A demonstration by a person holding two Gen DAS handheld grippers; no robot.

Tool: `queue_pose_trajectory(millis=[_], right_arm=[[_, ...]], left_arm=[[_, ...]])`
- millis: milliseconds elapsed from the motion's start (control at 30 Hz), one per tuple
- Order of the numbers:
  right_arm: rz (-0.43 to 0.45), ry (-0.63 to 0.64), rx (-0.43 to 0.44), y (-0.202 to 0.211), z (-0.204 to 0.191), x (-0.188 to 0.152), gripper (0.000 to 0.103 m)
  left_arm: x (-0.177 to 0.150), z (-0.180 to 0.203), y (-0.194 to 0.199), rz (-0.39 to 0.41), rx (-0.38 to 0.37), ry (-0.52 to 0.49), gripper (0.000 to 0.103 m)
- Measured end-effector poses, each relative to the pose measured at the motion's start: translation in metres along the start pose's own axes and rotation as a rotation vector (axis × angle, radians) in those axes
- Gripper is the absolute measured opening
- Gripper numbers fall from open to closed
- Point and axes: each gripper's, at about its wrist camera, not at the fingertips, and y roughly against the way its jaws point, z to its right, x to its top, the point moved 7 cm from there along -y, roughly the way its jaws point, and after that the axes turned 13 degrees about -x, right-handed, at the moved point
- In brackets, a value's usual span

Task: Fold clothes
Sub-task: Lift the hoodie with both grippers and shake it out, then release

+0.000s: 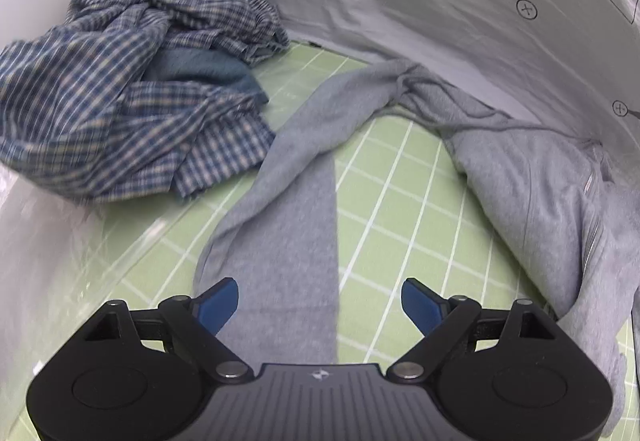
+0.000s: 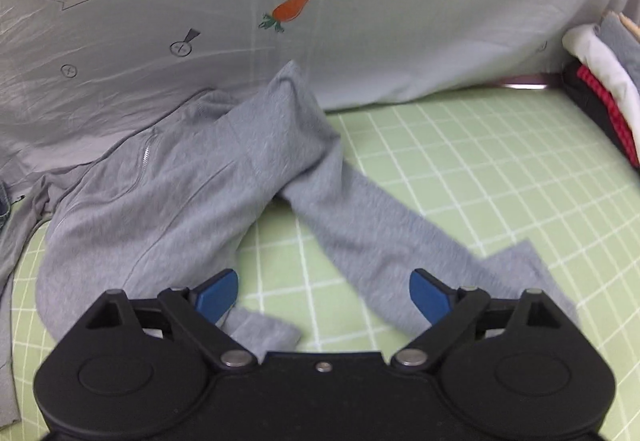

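On the green mat, everything sits around one grey jacket.
Landmark: the jacket, grey knit with a zip down its front, lies rumpled and unfolded on the mat, its upper edge against the backdrop.
Left sleeve: in the left wrist view a sleeve runs from the jacket's bunched top straight down the mat toward the camera, flat and fairly smooth.
Right sleeve: in the right wrist view the other sleeve crosses the mat slantwise away from the jacket's body, its cuff end lying near the right blue finger.
Left gripper: the left gripper hangs over the near end of the first sleeve, jaws spread wide, holding nothing; the cloth lies between the blue fingers without being pinched.
Right gripper: the right gripper is likewise wide open and empty, over bare mat and a small fold of jacket cloth.
Plaid shirt: a crumpled blue check shirt is heaped beside the jacket, just past the first sleeve.
Backdrop: a pale sheet printed with a carrot and arrows rises behind the jacket.
Stack: folded clothes sit well apart from the jacket, at the mat's far right edge.
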Motion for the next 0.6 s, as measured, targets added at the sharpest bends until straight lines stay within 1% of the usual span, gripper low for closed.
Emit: queue_pose_trajectory(millis=[67, 133, 233, 367, 400, 467, 500, 533, 600], right_arm=[[-0.009, 0.010, 0.050, 0.010, -0.011, -0.017, 0.096], [0.000, 0.073, 0.091, 0.019, -0.025, -0.030, 0.096], [0.006, 0.134, 0.121, 0.025, -0.044, -0.041, 0.096], [0.023, 0.186, 0.134, 0.029, -0.061, -0.050, 0.095], [0.028, 0.202, 0.141, 0.030, -0.065, -0.052, 0.094], [0.040, 0.241, 0.156, 0.032, -0.073, -0.056, 0.088], [0.043, 0.273, 0.163, 0.032, -0.078, -0.060, 0.082], [0.038, 0.301, 0.158, 0.032, -0.081, -0.064, 0.078], [0.015, 0.330, 0.154, 0.029, -0.085, -0.071, 0.075]], left_arm=[[-0.017, -0.003, 0.006, -0.017, -0.012, 0.025, 0.090], [-0.030, -0.006, 0.011, -0.035, -0.018, 0.041, 0.090], [-0.044, -0.007, 0.017, -0.052, -0.023, 0.042, 0.090], [-0.055, -0.004, 0.025, -0.068, -0.031, 0.023, 0.090], [-0.057, -0.003, 0.027, -0.069, -0.034, 0.015, 0.090], [-0.059, -0.001, 0.030, -0.068, -0.041, 0.003, 0.090], [-0.059, 0.001, 0.032, -0.065, -0.046, -0.004, 0.090], [-0.059, 0.003, 0.034, -0.061, -0.051, -0.010, 0.090], [-0.059, 0.005, 0.039, -0.049, -0.058, -0.022, 0.090]])
